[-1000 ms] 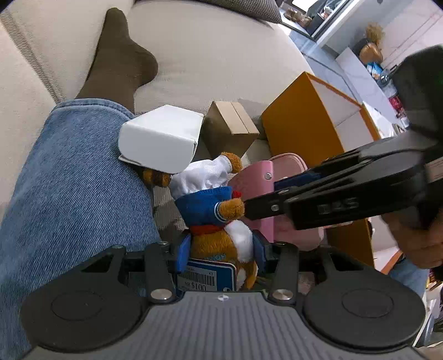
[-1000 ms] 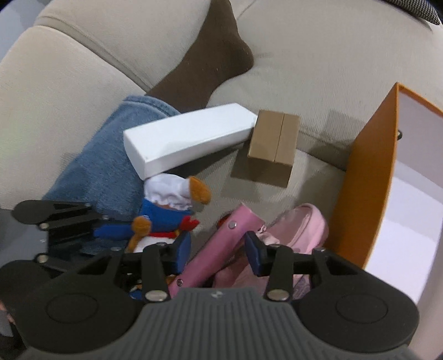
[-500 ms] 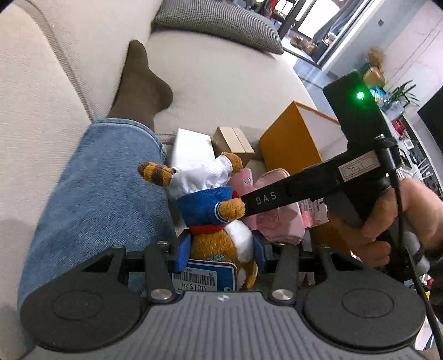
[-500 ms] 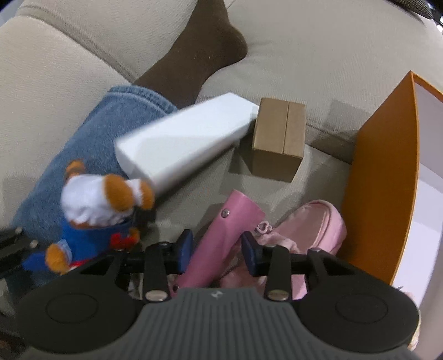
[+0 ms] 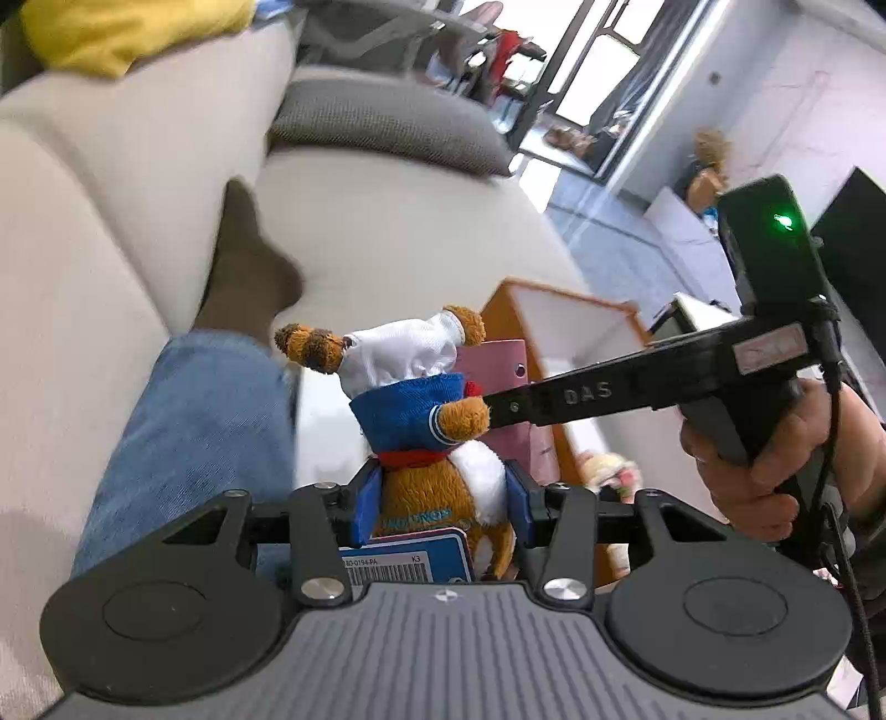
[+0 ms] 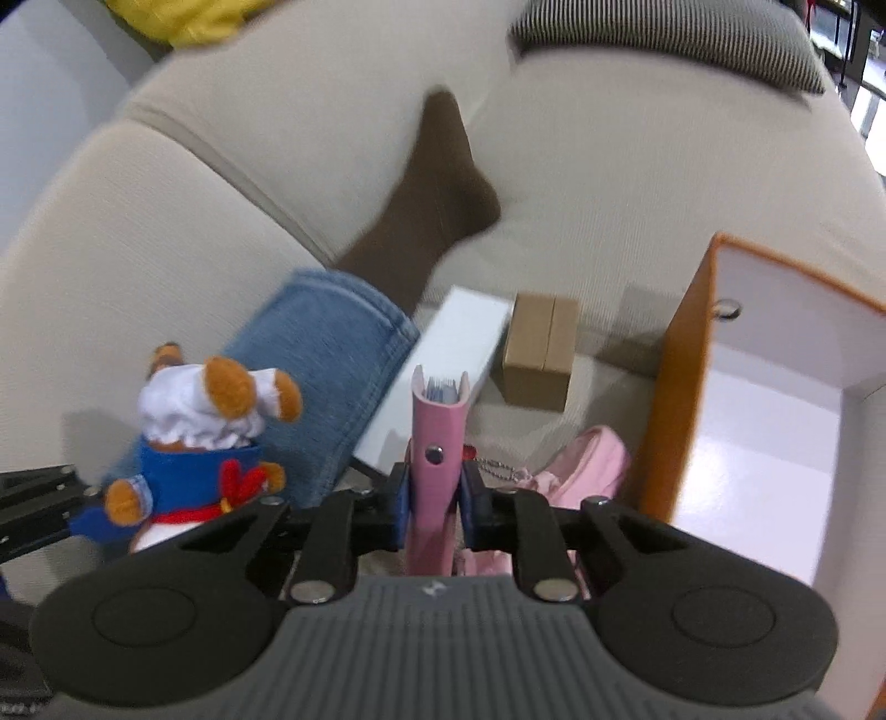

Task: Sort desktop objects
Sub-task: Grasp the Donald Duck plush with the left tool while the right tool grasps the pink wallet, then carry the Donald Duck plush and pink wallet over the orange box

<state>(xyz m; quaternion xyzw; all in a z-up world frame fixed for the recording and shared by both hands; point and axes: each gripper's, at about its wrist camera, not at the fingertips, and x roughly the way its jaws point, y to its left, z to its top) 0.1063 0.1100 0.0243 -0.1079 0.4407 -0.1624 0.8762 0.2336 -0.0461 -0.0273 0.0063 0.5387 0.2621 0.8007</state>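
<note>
Lifting both finds off the beige sofa (image 6: pixel 609 183), my left gripper (image 5: pixel 443 507) now clamps the sailor-suited plush bear (image 5: pixel 426 410) while my right gripper (image 6: pixel 434 507), newly closed, pinches the pink leather case (image 6: pixel 437 437) near the open orange box (image 6: pixel 775 421) at right.

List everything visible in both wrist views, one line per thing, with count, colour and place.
plush bear in white hat and blue sailor top: one, brown, white and blue, held off the sofa in the left gripper.
pink snap-button wallet: one, pink, upright in the right gripper.
pink fabric pouch: one, pale pink, on the seat beside the orange box.
long white carton: one, white, on the seat against the jeans leg.
small cardboard box: one, brown, next to the carton.
open orange box: one, orange outside, white inside, at right.
beige sofa: one, beneath everything.
grey striped cushion: one, far end of sofa.
jeans leg with brown sock: one, across the seat.
left gripper: black, blue pads.
right gripper: black, blue pads.
</note>
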